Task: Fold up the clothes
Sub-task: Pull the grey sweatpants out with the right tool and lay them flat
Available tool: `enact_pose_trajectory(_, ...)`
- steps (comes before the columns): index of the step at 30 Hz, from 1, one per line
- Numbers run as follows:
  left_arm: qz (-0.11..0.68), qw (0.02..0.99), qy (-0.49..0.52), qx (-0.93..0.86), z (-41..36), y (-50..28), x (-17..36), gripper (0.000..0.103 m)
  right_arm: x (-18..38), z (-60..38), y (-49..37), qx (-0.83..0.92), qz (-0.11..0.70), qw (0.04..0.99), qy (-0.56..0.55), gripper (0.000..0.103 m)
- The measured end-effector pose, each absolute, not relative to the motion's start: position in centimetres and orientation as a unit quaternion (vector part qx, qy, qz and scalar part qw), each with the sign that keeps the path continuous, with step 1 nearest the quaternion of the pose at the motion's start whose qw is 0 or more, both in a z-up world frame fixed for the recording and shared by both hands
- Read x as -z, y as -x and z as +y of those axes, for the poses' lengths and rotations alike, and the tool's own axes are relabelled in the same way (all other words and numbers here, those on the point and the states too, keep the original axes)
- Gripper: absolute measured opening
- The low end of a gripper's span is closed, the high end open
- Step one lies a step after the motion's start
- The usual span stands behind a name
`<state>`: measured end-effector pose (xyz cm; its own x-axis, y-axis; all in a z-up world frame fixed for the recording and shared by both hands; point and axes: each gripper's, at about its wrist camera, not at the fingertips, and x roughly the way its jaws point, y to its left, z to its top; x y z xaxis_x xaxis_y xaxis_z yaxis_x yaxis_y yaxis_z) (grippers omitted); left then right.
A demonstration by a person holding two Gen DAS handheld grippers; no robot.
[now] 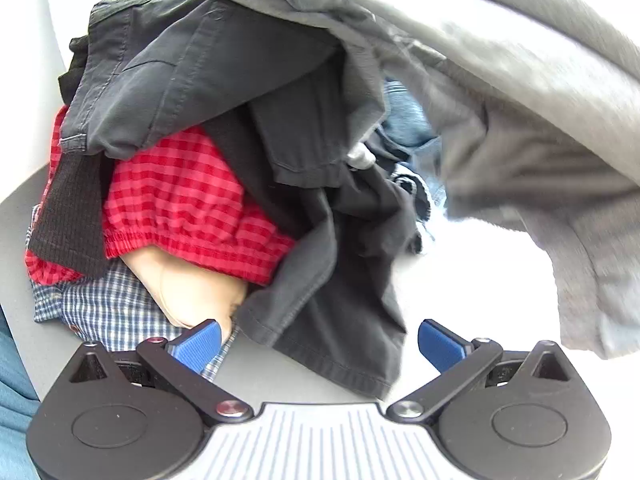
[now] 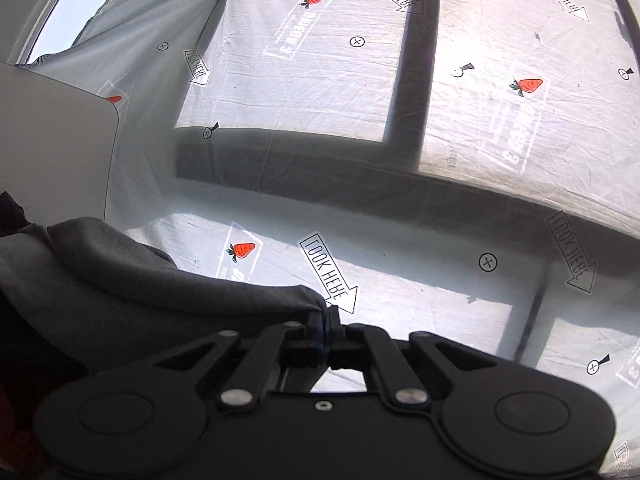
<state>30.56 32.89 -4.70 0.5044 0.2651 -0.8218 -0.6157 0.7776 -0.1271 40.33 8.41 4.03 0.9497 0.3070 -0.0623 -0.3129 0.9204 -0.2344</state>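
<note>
A heap of clothes fills the left wrist view: a dark grey garment (image 1: 192, 80) on top, a red checked garment (image 1: 180, 200), a blue plaid one (image 1: 104, 304), a tan piece (image 1: 192, 288) and blue denim (image 1: 408, 116). A black cloth (image 1: 340, 320) drapes down toward my left gripper (image 1: 320, 346), which stands open with nothing between its blue pads (image 1: 198, 346). A light grey garment (image 1: 520, 100) hangs blurred across the upper right. In the right wrist view my right gripper (image 2: 325, 334) is shut on an edge of the grey garment (image 2: 160, 292), held up in the air.
The heap rests on a pale table (image 1: 24, 240); teal fabric (image 1: 12, 380) shows at the left edge. Behind the right gripper hangs a white sheet (image 2: 320, 60) printed with strawberries and arrows, backlit over dark window bars. A grey panel (image 2: 52, 140) stands at left.
</note>
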Motion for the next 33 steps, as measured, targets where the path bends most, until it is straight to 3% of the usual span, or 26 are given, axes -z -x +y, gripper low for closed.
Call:
enact_pose_trajectory(5, 0.411, 0.864, 0.186, -0.224, 22.7, -29.5, 4.3, 0.103, -4.4, -7.5, -40.7, 0.000, 0.023, 0.992, 0.124, 0.001)
enact_pose_trajectory(10, 0.415, 0.876, 0.179, -0.170, 11.9, -28.2, 6.5, 0.103, -1.7, -26.0, -41.4, 0.138, 0.098, 0.977, 0.126, 0.002)
enact_pose_trajectory(15, 0.459, 0.849, 0.235, -0.118, 3.8, -27.7, 9.9, 0.103, 5.4, -39.2, -40.5, 0.176, 0.317, 0.924, 0.121, 0.010)
enact_pose_trajectory(18, 0.491, 0.817, 0.285, -0.100, 0.8, -28.0, 12.3, 0.103, 7.7, -43.4, -37.2, 0.171, 0.392, 0.904, 0.023, 0.024)
enact_pose_trajectory(20, 0.517, 0.795, 0.302, -0.099, 0.1, -29.6, 13.7, 0.103, 9.0, -45.2, -36.3, 0.165, 0.418, 0.893, -0.025, 0.025)
enact_pose_trajectory(26, 0.560, 0.739, 0.358, -0.106, 0.1, -33.9, 18.1, 0.103, 12.1, -49.2, -39.3, 0.185, 0.417, 0.884, -0.101, 0.031)
enact_pose_trajectory(33, 0.541, 0.795, 0.184, -0.204, 1.2, -37.2, 17.1, 0.103, 11.8, -51.8, -43.5, 0.217, 0.385, 0.885, -0.148, 0.042)
